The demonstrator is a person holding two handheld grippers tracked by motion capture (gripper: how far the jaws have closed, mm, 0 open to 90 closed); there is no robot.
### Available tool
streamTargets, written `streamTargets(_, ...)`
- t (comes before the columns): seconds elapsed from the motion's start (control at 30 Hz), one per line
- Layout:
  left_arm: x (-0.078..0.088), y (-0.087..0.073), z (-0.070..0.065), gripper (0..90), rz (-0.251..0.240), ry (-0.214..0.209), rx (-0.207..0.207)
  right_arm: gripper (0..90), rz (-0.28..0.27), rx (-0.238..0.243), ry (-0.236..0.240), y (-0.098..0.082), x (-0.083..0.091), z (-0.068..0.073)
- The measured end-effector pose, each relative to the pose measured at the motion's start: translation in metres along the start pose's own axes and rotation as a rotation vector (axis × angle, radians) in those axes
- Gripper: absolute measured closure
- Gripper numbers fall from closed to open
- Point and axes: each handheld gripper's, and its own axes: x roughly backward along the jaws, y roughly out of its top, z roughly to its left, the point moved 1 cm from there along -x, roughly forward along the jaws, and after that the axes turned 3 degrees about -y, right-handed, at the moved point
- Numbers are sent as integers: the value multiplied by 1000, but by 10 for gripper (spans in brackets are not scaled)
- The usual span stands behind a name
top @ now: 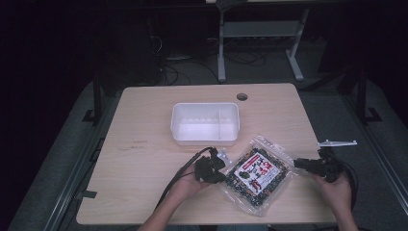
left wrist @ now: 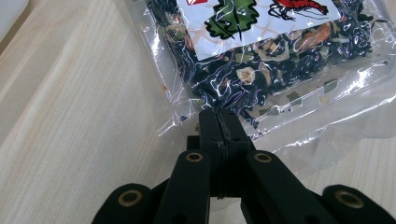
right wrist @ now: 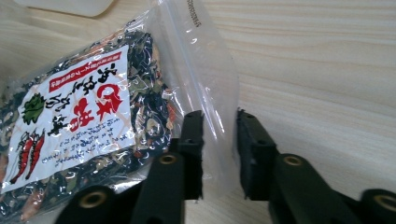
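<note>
The left gripper (left wrist: 219, 122) has its jaws pressed together on the clear edge of a bag (left wrist: 261, 60), pinching the plastic at the side nearest it. In the high view this gripper (top: 217, 169) sits at the bag's (top: 258, 174) left side, held in the person's left hand (top: 190, 185), with its cable (top: 180, 172) trailing back toward the table's near edge.

The right gripper (right wrist: 219, 140) has its jaws apart, one on each side of the bag's (right wrist: 93, 112) clear end flap, with the plastic passing between them; whether either jaw touches the plastic is hard to tell. In the high view it (top: 299, 164) lies at the bag's right corner, held in the right hand (top: 334, 190).

The bag lies flat on the wooden table (top: 144, 159), near the front edge and right of the middle. It is see-through plastic packed with dark, shredded dried bits mixed with pale and orange pieces. A white label with red and black writing, a green leaf and red shrimp drawings covers its middle; the writing is too small to read.

Just behind the bag stands a white plastic tub (top: 205, 123), open at the top, apart from both grippers. A round hole (top: 242, 96) is cut in the table near its far edge. Beyond the table the room is dark, with a grey table frame (top: 260, 33) and cables on the floor faintly visible.
</note>
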Motion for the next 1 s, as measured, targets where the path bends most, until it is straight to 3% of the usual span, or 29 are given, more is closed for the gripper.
streamTargets(0.07,0,0,0,898,0,0,0,826,-5,4,-4,-1,2,-1)
streamTargets(0.23,0,0,1,898,0,-1,0,878,-17,9,6,-1,4,-1)
streamTargets(0.43,1,0,0,880,-4,3,3,892,-29,34,10,1,9,3)
streamTargets(0.63,4,2,1,833,-53,1,13,893,-66,65,21,7,21,11)
streamTargets(0.8,8,2,4,722,-88,-16,44,894,-98,102,22,11,34,21)
streamTargets(0.93,11,3,8,562,-124,-19,68,894,-119,139,2,15,48,28)
streamTargets(0.97,12,3,9,462,-132,-13,76,894,-132,161,-7,16,55,32)
streamTargets(1.0,12,4,10,462,-135,-16,81,894,-132,161,-7,16,55,32)
